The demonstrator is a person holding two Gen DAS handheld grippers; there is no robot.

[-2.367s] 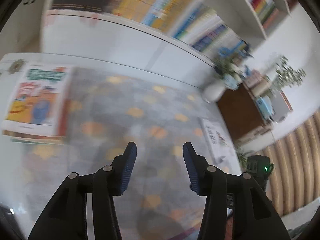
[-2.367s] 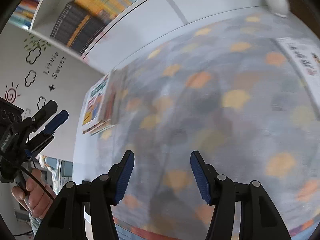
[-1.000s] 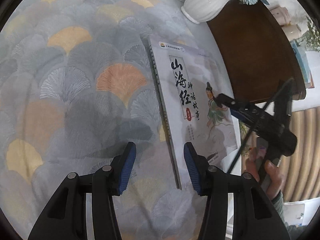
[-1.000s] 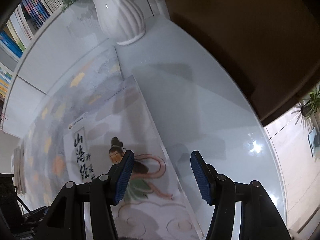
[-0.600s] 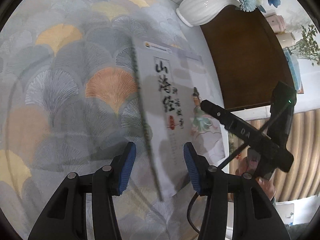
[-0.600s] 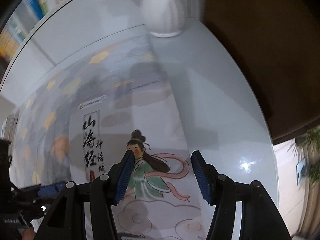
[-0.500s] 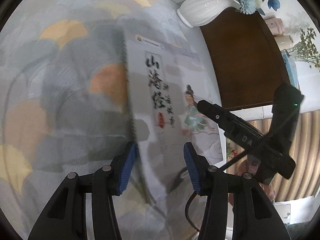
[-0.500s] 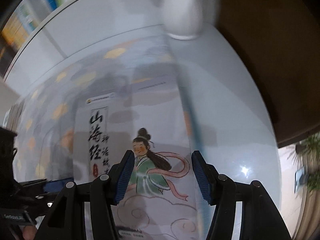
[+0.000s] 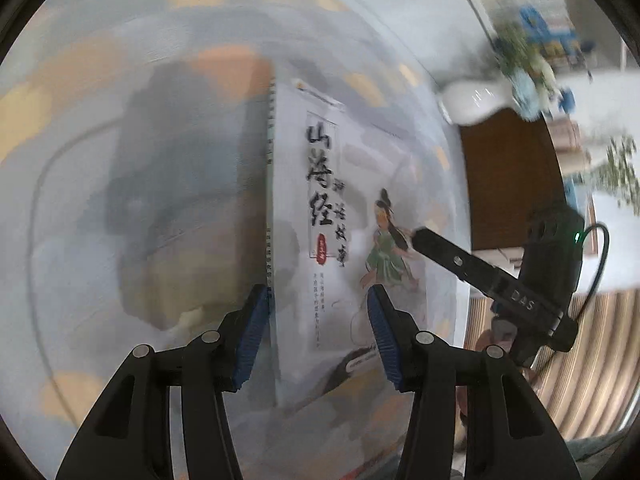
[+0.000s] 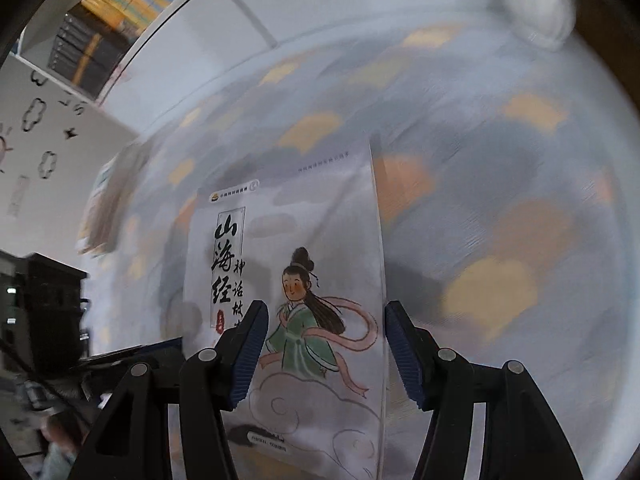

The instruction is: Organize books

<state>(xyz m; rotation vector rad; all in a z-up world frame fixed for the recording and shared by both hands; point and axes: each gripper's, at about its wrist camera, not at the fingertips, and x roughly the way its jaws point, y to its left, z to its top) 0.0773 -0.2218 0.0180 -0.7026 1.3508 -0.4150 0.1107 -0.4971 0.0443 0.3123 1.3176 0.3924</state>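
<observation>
A white picture book (image 9: 328,208) with black brush lettering and a green-robed figure is over the patterned mat (image 9: 100,80). My left gripper (image 9: 318,328) is open over the book's near left part, its left pad right at the spine. My right gripper (image 10: 324,340) is open over the book (image 10: 304,240), its right pad at the fore edge. One finger (image 9: 460,260) of the right gripper reaches onto the cover from the right. A finger (image 10: 152,346) of the left gripper shows at the book's left edge. I cannot tell whether the book is lifted or sliding.
A white vase (image 9: 472,100) with flowers stands beyond the mat (image 10: 520,160), next to a dark brown surface (image 9: 508,180). A blurred stack of books (image 10: 108,208) lies at the mat's far left. Bookshelves (image 10: 120,0) line the back wall.
Both grippers and the book between them have travelled left across the mat, away from the vase and brown surface. The book keeps its place under the jaws while the mat blurs.
</observation>
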